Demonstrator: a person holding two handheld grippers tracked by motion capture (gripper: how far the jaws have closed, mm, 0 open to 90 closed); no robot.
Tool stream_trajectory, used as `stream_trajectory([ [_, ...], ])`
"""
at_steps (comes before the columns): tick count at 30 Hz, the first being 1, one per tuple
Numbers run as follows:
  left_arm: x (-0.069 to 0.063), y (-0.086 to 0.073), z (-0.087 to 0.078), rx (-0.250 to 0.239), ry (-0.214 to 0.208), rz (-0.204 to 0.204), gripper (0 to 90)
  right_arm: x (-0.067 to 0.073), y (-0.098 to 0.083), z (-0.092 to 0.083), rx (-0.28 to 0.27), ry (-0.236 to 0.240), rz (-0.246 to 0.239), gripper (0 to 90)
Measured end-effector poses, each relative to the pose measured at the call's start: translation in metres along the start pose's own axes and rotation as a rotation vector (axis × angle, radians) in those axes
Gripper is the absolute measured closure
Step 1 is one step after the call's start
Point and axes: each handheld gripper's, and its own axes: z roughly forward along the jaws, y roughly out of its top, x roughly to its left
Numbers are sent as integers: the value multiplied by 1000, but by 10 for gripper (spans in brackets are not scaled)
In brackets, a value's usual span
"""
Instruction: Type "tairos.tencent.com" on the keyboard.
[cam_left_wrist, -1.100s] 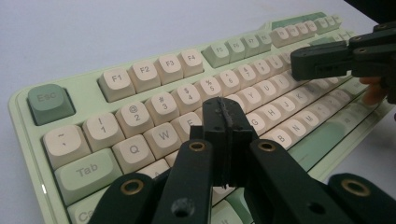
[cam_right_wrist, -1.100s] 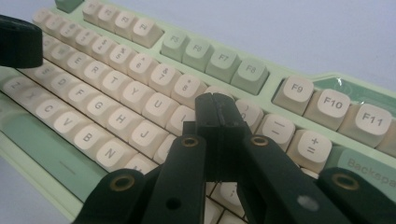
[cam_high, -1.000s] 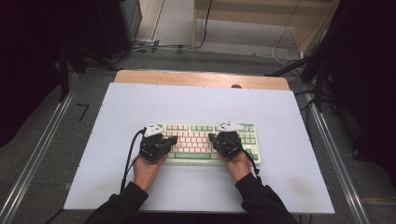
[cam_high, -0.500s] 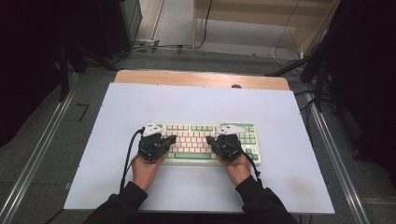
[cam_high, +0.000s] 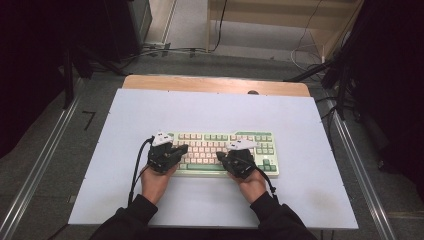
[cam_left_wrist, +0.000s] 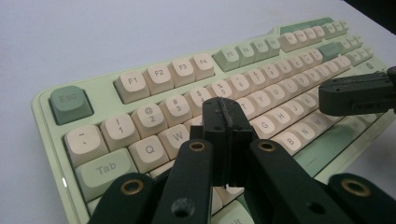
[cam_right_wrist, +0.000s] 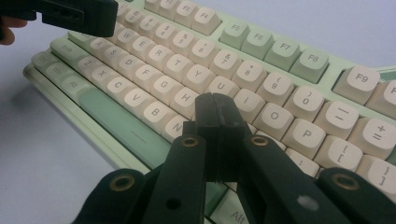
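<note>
A pale green keyboard (cam_high: 225, 146) with cream keys lies across the middle of the white table. My left gripper (cam_high: 183, 148) is shut over its left end. In the left gripper view the closed tips (cam_left_wrist: 226, 108) hover at the keys right of W, with nothing between them. My right gripper (cam_high: 220, 156) is shut too and points left over the keyboard's right half. Its closed tips (cam_right_wrist: 215, 103) sit over the keys near H and N. I cannot tell whether either tip touches a key. Each gripper view also shows the other gripper's black tip (cam_left_wrist: 357, 95) (cam_right_wrist: 77, 16).
The white tabletop (cam_high: 210, 112) has bare room behind and beside the keyboard. A wooden strip (cam_high: 215, 84) runs along its far edge. Metal rails (cam_high: 360, 165) flank the table, and cables lie on the floor beyond it.
My right gripper has drifted slightly toward the keyboard's front edge. The left gripper and the keyboard have stayed put.
</note>
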Motion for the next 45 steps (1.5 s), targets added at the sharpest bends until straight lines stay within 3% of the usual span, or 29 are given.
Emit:
stream_trajectory([
  [16, 0, 0, 0, -2, -1, 2, 900, 3, -4, 6, 33, 4, -9, 873],
  [35, 4, 1, -8, -25, 10, -2, 900, -25, 1, -29, -79, -27, 54, 865],
  [41, 10, 0, -17, -45, -4, -23, 777, -41, -4, -42, -109, -17, 84, 678],
  [45, 11, -2, -23, -60, 10, -27, 679, -50, -8, -50, -122, -18, 96, 508],
])
